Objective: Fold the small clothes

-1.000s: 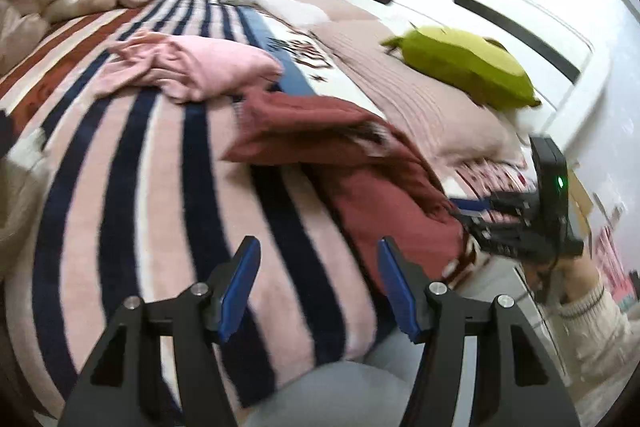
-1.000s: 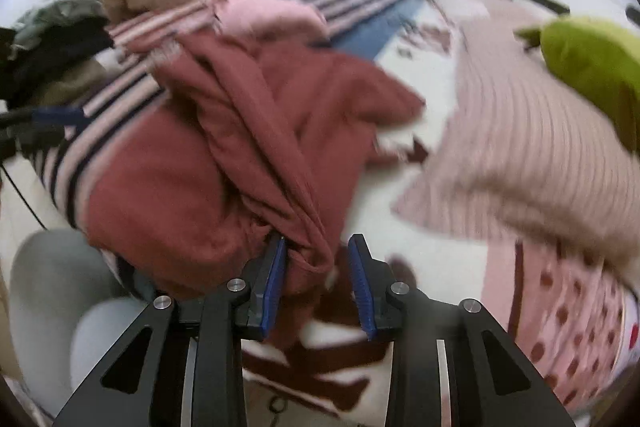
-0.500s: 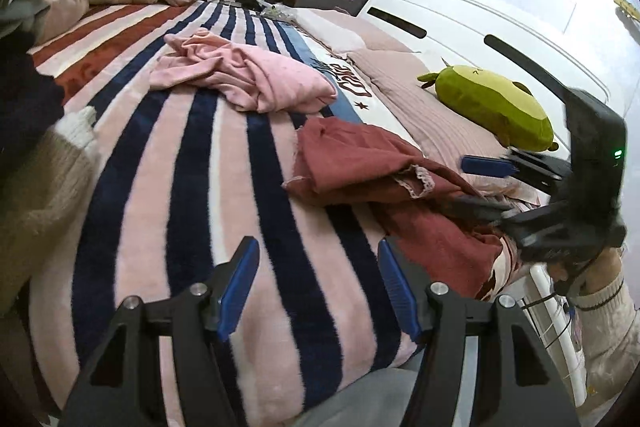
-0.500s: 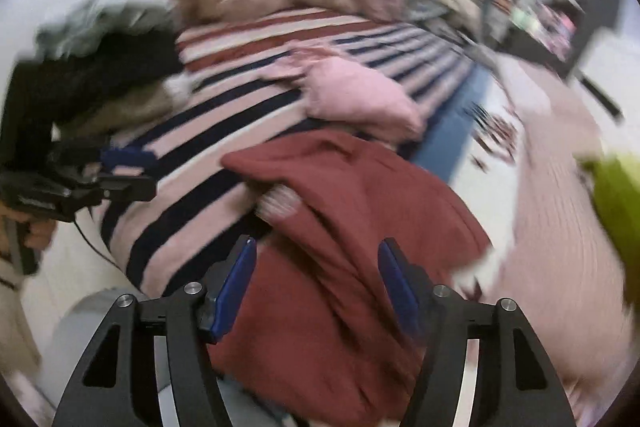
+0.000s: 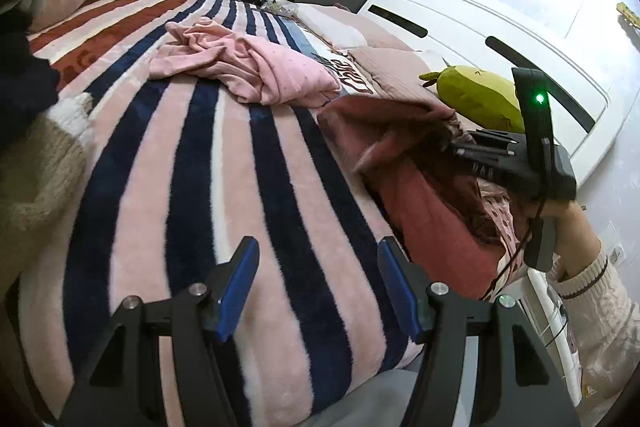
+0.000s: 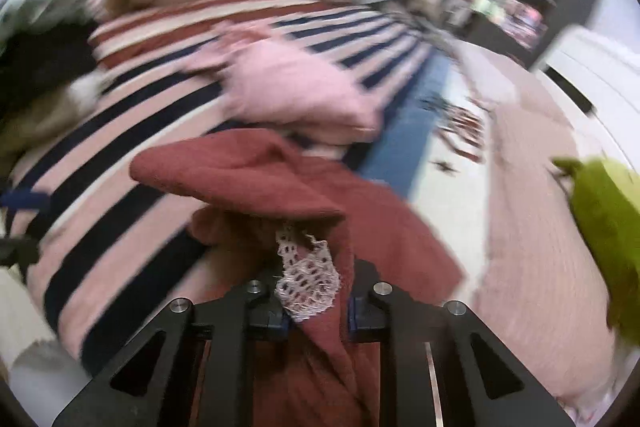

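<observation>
Right tongs (image 6: pixel 316 311) closed on a lace-trimmed edge of the red garment (image 6: pixel 280 179); cloth bunched between the blue pads, the rest draped ahead of the tongs and down over the near bed edge. The right wrist view is motion-blurred, so how deep the grip goes cannot be told. In the left wrist view the right tongs (image 5: pixel 460 147) sit to the right of and beyond the left tongs, buried in the same red garment (image 5: pixel 420 195).

Left tongs (image 5: pixel 316 283) wide open, holding nothing, hovering above the striped blanket (image 5: pixel 240 167) near the bed's front edge, apart from the garment.

Pink garment (image 5: pixel 260 71) lies crumpled further ahead of the left tongs, untouched. Green plush toy (image 5: pixel 476 99) sits beyond the right tongs by the white headboard (image 5: pixel 460 23).

Step, judged: early; the red garment is picked up by one edge and not yet spread flat, no fold made.

Next move likely calls for the left tongs to go right and take a second edge or corner, so both can pull the cloth out flat on the blanket. Risk: the one-edge grip on thin lace could slip.
</observation>
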`<state>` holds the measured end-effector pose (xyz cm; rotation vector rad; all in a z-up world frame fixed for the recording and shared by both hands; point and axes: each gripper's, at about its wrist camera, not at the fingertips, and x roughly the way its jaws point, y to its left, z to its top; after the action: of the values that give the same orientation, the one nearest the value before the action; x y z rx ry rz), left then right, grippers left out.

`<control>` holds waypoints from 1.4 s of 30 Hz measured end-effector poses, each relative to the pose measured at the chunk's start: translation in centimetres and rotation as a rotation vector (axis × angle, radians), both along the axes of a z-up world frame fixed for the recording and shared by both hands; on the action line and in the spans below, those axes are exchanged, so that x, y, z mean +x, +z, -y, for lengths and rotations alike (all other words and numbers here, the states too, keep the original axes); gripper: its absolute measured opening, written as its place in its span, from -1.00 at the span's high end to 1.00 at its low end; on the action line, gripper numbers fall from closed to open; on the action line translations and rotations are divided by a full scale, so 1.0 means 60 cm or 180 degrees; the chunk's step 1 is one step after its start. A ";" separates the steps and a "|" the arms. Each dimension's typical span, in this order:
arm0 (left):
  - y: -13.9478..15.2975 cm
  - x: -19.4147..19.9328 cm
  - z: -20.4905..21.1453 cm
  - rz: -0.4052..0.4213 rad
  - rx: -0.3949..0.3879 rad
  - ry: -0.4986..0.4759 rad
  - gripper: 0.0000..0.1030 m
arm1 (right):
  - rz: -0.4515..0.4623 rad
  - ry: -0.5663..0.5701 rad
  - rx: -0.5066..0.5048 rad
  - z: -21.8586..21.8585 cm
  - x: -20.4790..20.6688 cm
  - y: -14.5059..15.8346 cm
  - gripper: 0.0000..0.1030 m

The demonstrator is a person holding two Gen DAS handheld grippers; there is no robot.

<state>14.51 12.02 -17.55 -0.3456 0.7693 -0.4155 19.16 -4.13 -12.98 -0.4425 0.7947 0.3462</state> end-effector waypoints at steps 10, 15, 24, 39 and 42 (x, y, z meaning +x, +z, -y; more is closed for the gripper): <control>0.025 0.032 0.082 0.0018 0.0098 -0.0394 -0.15 | -0.0106 -0.1012 0.0142 0.166 0.085 -0.024 0.73; 0.030 0.048 0.136 -0.0021 0.0148 -0.0682 -0.21 | -0.0201 -0.0584 0.0585 0.201 0.016 0.005 0.66; 0.004 0.054 0.209 -0.0323 0.0289 -0.1127 -0.22 | -0.0928 -0.0086 0.0874 0.211 -0.113 -0.066 0.47; -0.003 0.027 0.228 -0.0509 0.0572 -0.1573 -0.34 | -0.1203 0.0034 0.1000 0.241 -0.162 -0.083 0.45; 0.023 0.056 0.207 -0.0456 0.0371 -0.1395 -0.34 | -0.1152 -0.0002 0.1445 0.272 -0.147 -0.050 0.12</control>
<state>17.87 -0.39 -16.17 -0.0944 1.0082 -0.7595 10.36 -20.46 -15.99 0.0507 1.0332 0.6002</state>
